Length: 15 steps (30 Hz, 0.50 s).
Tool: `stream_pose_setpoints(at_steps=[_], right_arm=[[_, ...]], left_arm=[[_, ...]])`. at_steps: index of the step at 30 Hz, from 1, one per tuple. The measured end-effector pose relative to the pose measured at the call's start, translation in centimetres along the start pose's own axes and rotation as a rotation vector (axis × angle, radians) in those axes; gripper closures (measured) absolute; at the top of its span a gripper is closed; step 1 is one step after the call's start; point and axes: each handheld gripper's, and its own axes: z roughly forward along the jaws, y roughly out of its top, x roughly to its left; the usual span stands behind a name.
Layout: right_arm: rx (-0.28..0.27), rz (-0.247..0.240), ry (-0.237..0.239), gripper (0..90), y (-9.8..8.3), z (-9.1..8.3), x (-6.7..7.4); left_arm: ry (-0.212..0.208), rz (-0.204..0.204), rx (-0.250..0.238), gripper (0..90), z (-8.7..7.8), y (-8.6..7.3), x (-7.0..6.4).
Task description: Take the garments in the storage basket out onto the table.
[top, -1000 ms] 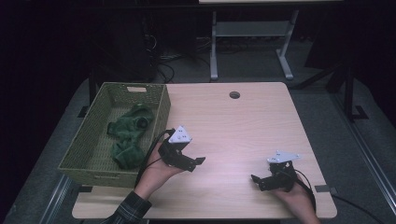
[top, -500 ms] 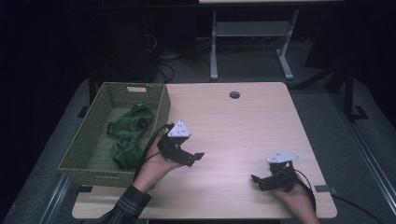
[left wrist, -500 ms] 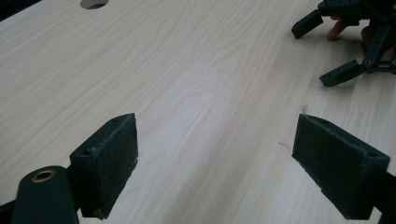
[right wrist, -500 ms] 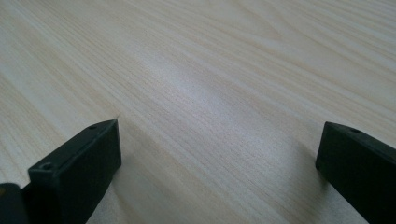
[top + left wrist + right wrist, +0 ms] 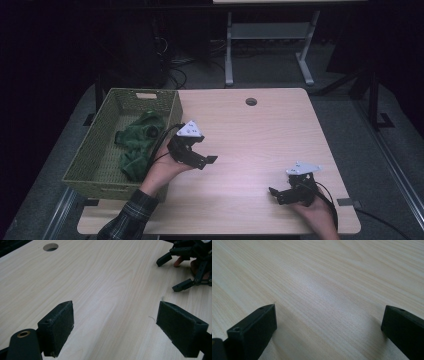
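Note:
My left gripper (image 5: 206, 162) is held just above the light wooden table (image 5: 260, 135), right beside the green woven basket (image 5: 100, 182). In the left gripper view its jaws (image 5: 115, 315) stand wide apart with bare wood between them. A crumpled green cloth (image 5: 137, 142) lies inside the basket. Near the front right corner of the table my right gripper (image 5: 276, 196) sits low, pointing left. Its jaws (image 5: 329, 317) are open with nothing between them. The left gripper view also shows the right gripper (image 5: 190, 262) at the top right.
A round cable hole (image 5: 251, 101) sits near the table's far edge, also seen as the cable hole (image 5: 50, 246) in the left gripper view. A metal stand (image 5: 270, 45) is on the floor behind the table. Cables trail from both grippers.
My left gripper has risen and drifted a little away from the front edge, staying open. The right gripper has not moved.

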Motion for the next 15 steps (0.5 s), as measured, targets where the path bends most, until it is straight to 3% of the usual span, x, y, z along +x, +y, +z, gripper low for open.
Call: stream_pose_setpoints(at_steps=[6, 15], right_arm=[[0.0, 0.001, -0.001, 0.0, 0.0, 0.0, 0.0], [0.0, 0.0, -0.001, 0.0, 0.0, 0.0, 0.0]], left_arm=[[0.015, -0.003, -0.029, 14.1, -1.1, 0.0, 0.4], [0.074, -0.031, -0.056, 14.1, -3.7, -0.2, 2.1]])
